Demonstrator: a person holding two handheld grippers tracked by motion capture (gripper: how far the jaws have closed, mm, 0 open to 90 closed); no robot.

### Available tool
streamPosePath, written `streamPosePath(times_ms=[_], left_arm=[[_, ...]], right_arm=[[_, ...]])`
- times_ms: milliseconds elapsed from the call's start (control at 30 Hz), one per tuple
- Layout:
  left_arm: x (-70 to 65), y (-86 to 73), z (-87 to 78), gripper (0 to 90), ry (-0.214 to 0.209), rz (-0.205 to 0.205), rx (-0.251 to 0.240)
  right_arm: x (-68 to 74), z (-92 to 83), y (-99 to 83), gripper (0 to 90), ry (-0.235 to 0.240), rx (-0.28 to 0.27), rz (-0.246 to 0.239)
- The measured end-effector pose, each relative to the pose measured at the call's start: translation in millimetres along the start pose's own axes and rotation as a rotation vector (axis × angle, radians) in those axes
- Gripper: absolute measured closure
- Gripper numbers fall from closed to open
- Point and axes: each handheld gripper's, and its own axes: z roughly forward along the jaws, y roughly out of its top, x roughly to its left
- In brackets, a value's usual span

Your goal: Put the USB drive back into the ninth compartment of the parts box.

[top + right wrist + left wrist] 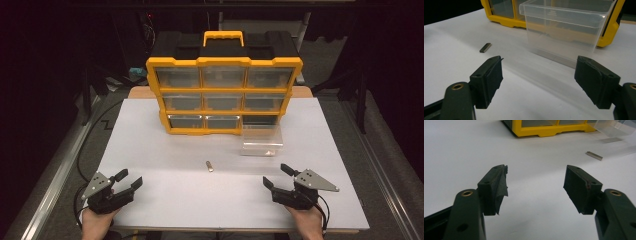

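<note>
From the high view, I hold the left gripper [129, 181] at the near left corner of the white bench [165, 155] and the right gripper [276, 176] at the near right, both with fingers spread and pinching nothing; a small metal bar [209, 166] lies on the bench between them, a little farther out, with a clear plastic drawer [262, 140] beyond it to the right, just in front of the yellow-and-black organizer [224, 95] at the far side. In the left gripper view, my left gripper [535, 186] stands wide open over bare bench, the bar [594, 155] well ahead to the right. In the right gripper view, my right gripper [539, 80] gapes toward the drawer [566, 32], the bar [485, 47] lying off to its left.
</note>
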Motion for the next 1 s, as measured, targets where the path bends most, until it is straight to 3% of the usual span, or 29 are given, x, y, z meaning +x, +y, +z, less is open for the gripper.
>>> streamPosePath(times_ms=[1000], left_arm=[[0.1, 0.0, 0.4, 35.6, -0.018, 0.002, 0.001]], right_arm=[[30.6, 41.0, 9.9, 21.5, 0.095, 0.025, -0.040]])
